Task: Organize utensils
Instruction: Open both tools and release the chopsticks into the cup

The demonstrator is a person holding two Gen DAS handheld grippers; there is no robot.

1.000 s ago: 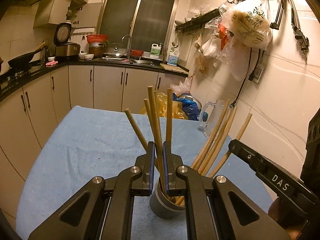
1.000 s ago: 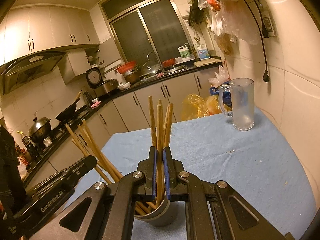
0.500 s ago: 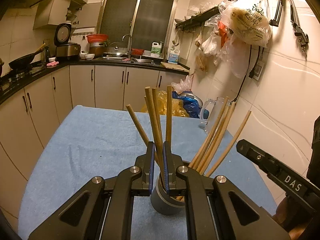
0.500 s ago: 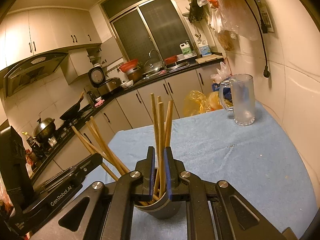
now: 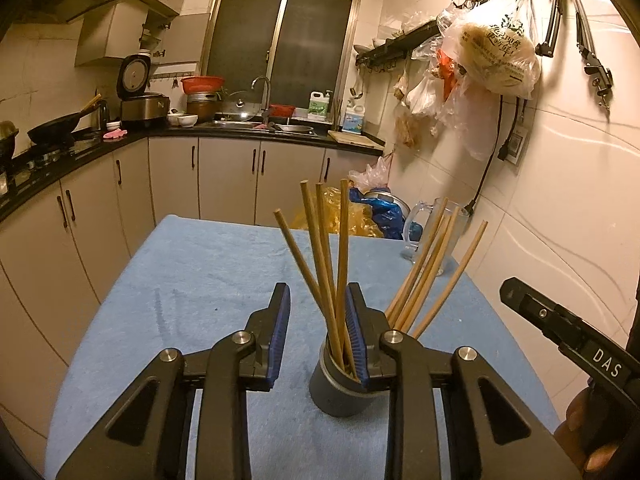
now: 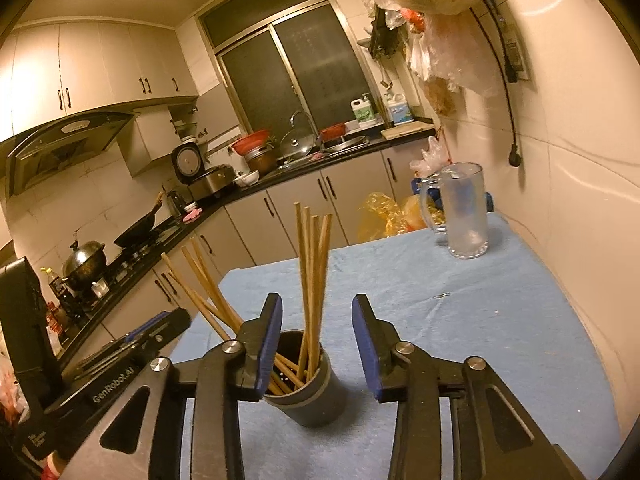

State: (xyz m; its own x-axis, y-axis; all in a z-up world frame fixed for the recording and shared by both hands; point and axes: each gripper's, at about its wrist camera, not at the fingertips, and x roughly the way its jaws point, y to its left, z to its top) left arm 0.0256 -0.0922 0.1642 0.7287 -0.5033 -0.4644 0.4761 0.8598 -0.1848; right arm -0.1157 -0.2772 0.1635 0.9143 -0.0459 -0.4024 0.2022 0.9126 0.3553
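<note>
A dark grey cup (image 5: pixel 340 392) stands on the blue cloth with two bunches of wooden chopsticks in it. One bunch (image 5: pixel 324 256) rises between the pads of my left gripper (image 5: pixel 318 320), whose jaws are opening; its left pad stands apart from the sticks. The other bunch (image 5: pixel 424 280) leans to the right. In the right wrist view the cup (image 6: pixel 316 400) sits below my right gripper (image 6: pixel 316 340), its jaws opening around an upright bunch (image 6: pixel 312 264) without pressing it. The leaning bunch (image 6: pixel 204 288) points toward the left gripper's body (image 6: pixel 120 360).
A glass mug (image 6: pixel 464 212) stands at the table's far right corner by the tiled wall. Blue cloth (image 5: pixel 200 280) covers the table. Yellow and blue bags (image 5: pixel 360 216) lie behind the far edge. Kitchen counters run along the back and left.
Both grippers have gone from shut on their bunches of chopsticks to open, and both have drawn back a little. The chopsticks now stand loose in the cup.
</note>
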